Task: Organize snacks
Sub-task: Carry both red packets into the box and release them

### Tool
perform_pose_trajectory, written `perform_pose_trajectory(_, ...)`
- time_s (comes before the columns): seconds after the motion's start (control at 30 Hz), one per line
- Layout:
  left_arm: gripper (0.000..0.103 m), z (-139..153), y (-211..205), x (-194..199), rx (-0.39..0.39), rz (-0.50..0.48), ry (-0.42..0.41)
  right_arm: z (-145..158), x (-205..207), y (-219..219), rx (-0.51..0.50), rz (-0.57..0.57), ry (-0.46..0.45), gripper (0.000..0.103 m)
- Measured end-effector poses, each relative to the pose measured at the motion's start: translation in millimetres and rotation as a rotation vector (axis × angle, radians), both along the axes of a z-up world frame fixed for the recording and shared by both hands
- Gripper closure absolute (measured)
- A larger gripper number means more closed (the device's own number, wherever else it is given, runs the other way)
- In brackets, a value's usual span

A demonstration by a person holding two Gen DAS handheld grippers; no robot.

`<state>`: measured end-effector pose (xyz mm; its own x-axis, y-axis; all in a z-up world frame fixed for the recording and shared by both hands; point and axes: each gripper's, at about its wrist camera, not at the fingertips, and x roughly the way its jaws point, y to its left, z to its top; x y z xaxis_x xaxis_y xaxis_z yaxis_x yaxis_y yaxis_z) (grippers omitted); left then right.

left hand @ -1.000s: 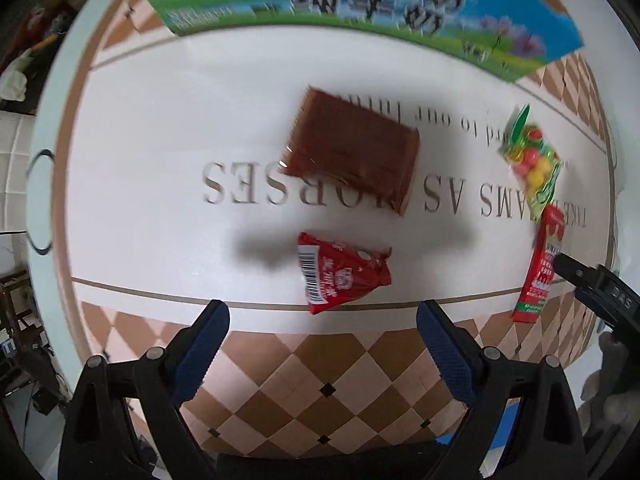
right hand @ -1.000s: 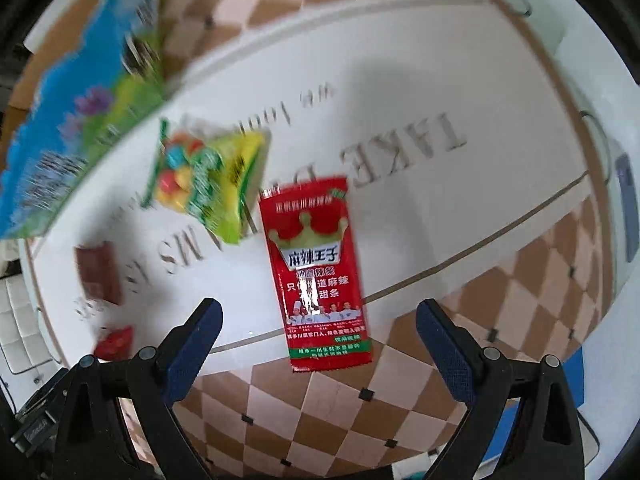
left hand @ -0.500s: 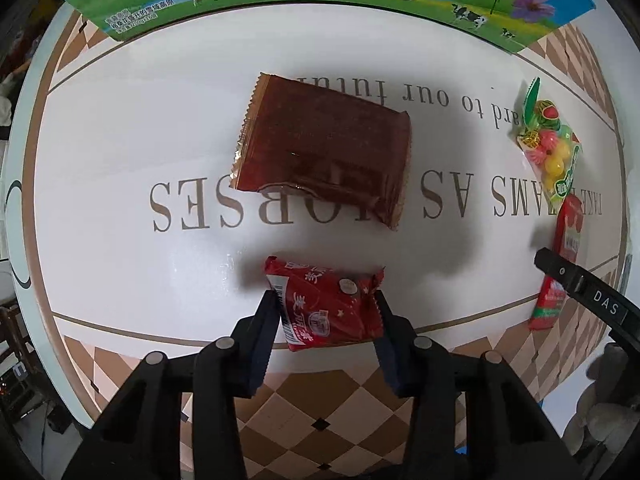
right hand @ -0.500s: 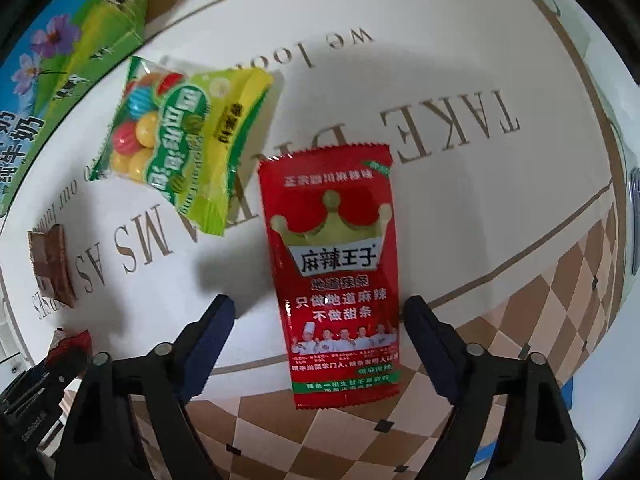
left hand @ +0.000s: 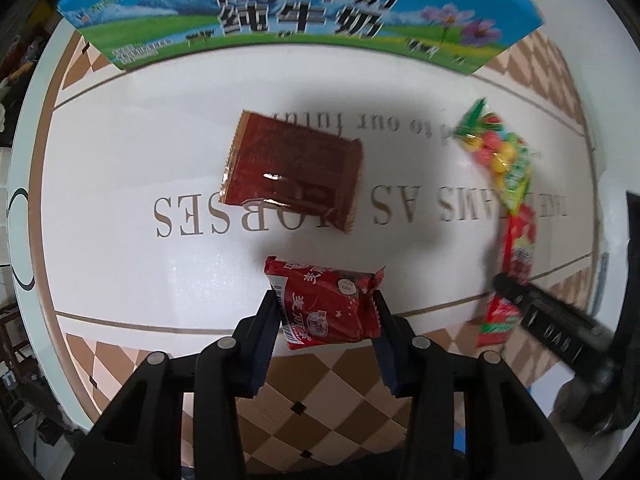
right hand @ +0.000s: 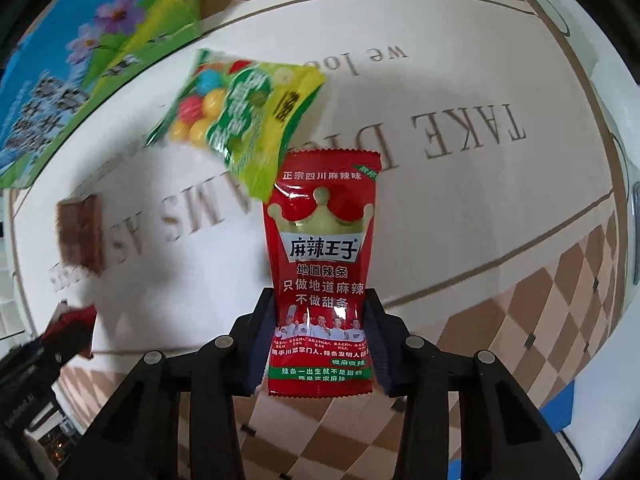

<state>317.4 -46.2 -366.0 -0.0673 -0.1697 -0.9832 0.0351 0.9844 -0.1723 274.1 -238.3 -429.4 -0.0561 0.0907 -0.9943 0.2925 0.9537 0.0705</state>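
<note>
While both tools grip, stock reads thus: left tool point(left hand: 325, 318) clamped on a small crinkled red foil snack packet point(left hand: 326, 306); right tool point(right hand: 320, 334), jaws just closed, pinching the lower end of a long glossy red crown-printed strip pouch point(right hand: 322, 276). Beyond that pouch on the lettered white bench point(right hand: 460, 208) lies a yellow-green candy-ball bag point(right hand: 240, 120), overlapping its top corner.

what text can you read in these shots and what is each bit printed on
"麻辣王子", "地道辣条", "只做地道麻辣", "不做甜条", "正宗四川麻辣味": tall red packet.
"TAKE", "we loo…", "…AMS AS", "…to our futur…": tablecloth, partly covered.
"纯牛奶": blue milk carton; the line above is blurred.
"DAS": right gripper.
Small red packet: characters too bent to read.
Green candy bag: blurred.
Brown packet: no readable text.
</note>
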Motion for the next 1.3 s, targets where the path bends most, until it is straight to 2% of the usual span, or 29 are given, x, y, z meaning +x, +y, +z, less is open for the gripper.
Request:
perform_pose_trajectory(0.17,0.063,42,9,2,-0.064,0.019,-0.049,32,-11,21,0.09,0.025,-0.049,0.059)
perform_pose_trajectory(0.37,0.063,102,17,22,-0.133,0.037,-0.159,90,-4,46,0.159,0.076,-0.158,0.059)
perform_pose_trajectory(0.6,0.063,150,30,64,-0.199,0.054,-0.25,164,62,57,0.244,0.123,-0.27,0.059)
perform_pose_trajectory(0.77,0.063,174,44,111,-0.176,0.049,-0.309,203,115,70,0.248,0.152,-0.358,0.059)
perform_pose_trajectory(0.9,0.062,176,57,160,-0.127,0.049,-0.326,214,176,79,0.2,0.183,-0.399,0.059)
perform_pose_trajectory(1.03,0.062,162,74,207,-0.093,0.061,-0.294,206,239,88,0.179,0.191,-0.377,0.059)
perform_pose_trajectory(1.17,0.062,136,89,253,-0.052,0.069,-0.234,182,299,99,0.167,0.192,-0.323,0.059)
perform_pose_trajectory(1.3,0.062,107,98,284,-0.019,0.068,-0.166,152,339,106,0.149,0.191,-0.271,0.059)
